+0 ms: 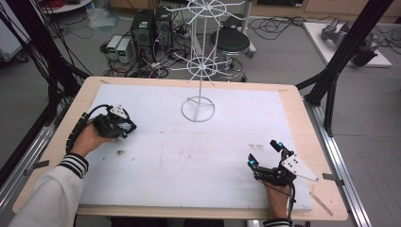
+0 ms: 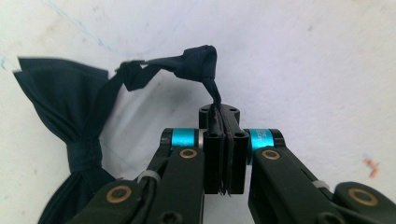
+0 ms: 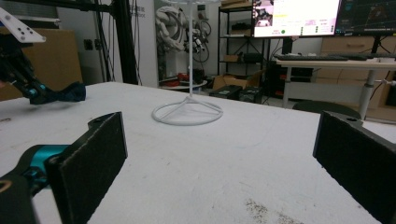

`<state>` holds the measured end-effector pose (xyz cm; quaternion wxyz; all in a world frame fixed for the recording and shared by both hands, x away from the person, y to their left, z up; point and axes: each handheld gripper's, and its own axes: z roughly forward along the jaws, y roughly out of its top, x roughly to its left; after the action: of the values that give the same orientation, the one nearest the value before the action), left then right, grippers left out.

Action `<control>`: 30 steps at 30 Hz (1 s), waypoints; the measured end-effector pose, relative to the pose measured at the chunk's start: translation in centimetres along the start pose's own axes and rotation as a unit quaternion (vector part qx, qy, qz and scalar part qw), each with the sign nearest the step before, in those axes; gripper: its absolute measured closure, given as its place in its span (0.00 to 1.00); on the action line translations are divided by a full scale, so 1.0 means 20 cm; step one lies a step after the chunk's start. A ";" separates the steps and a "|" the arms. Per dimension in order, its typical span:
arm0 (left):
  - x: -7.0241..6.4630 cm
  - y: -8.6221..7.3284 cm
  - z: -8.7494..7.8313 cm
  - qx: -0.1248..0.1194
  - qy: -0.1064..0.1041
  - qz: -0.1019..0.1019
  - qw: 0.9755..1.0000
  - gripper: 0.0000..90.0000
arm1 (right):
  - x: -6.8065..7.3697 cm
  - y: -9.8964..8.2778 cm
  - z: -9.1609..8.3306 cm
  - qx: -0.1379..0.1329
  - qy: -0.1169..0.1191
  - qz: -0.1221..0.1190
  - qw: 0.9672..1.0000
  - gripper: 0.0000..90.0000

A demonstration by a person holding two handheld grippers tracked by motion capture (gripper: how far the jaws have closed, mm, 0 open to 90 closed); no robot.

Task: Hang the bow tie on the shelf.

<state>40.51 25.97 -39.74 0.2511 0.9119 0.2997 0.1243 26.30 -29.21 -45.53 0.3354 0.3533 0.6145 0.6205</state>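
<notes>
**Left gripper pinches the bow tie's strap**

The left gripper (image 2: 224, 140) has its 2 jaws clamped on the thin strap of the dark navy fabric bow tie (image 2: 60, 116), which lies on the white foam board (image 1: 189, 156) at its left side. The right gripper (image 1: 267, 153) rests wide open, holding nothing, well apart from the white wire rack stand (image 1: 198, 109).

Your grippers: black two-jaw left gripper (image 2: 225, 140) w/ cyan collars, brass screws; right gripper (image 1: 265, 153) grey plate; white sleeve (image 1: 45, 196), striped cuff.
</notes>
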 end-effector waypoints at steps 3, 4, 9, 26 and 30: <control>0.01 0.00 -0.02 -0.023 -0.001 -0.003 1.000 0.98 | 0.00 0.00 0.00 0.000 0.000 0.000 1.000 0.02; 0.01 -0.01 -0.03 -0.029 -0.002 -0.008 1.000 0.98 | 0.00 0.00 0.00 0.000 0.000 -0.001 1.000 0.02; 0.02 -0.02 -0.05 -0.054 -0.004 -0.014 0.998 0.98 | 0.00 0.00 0.00 -0.001 0.000 -0.001 1.000 0.02; 0.06 -0.04 -0.16 -0.210 -0.029 -0.090 0.973 0.98 | 0.00 0.00 0.00 0.000 0.000 -0.001 1.000 0.02; 0.06 -0.03 -0.17 -0.230 -0.031 -0.091 0.968 0.98 | 0.00 0.00 0.00 0.001 0.000 0.001 1.000 0.02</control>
<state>39.90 28.37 -37.12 0.4733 0.8021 0.3371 0.1379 26.27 -29.17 -45.53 0.3346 0.3544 0.6149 0.6200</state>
